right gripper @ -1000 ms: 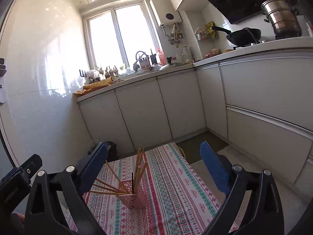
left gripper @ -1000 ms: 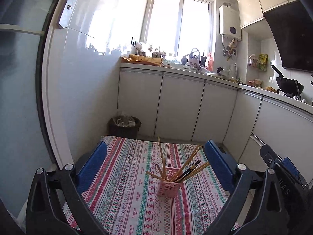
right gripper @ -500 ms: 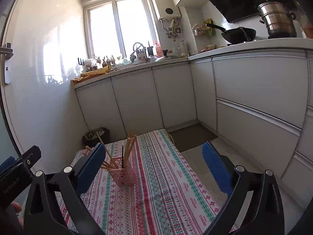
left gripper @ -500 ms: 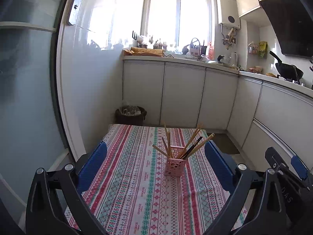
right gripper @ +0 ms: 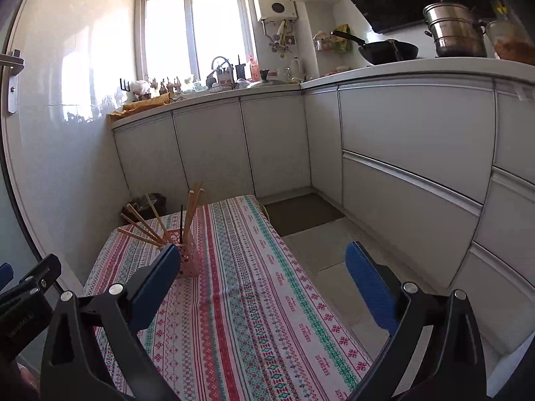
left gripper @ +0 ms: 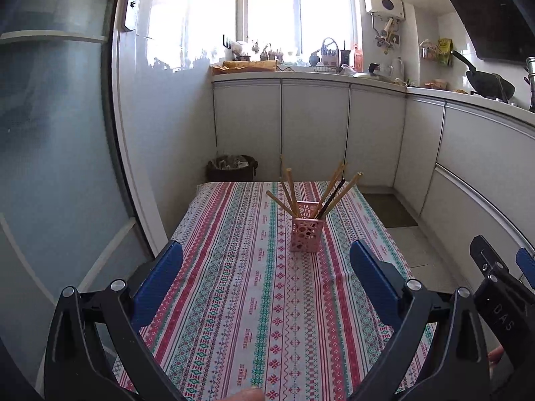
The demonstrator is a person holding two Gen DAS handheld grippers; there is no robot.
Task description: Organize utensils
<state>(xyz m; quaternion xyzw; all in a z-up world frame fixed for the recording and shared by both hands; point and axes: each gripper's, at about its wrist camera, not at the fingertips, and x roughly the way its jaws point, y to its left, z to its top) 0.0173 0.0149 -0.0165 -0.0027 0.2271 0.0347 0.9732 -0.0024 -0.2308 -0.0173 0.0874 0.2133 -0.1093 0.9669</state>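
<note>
Both tools, left (left gripper: 265,272) and right (right gripper: 259,277), hang spread and empty. Wooden chopsticks (left gripper: 314,188) stand splayed in the pink perforated plastic holder (left gripper: 306,235) mid-tabletop (left gripper: 234,300). Judged stage: sorting apparently complete; nothing loose remains to grasp.

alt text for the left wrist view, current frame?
The open, empty left gripper hangs over a table with a striped patterned tablecloth, facing a pink perforated holder that stands upright and holds wooden chopsticks fanned outward plus one black stick. Behind are white kitchen cabinets and a bright window.
</note>
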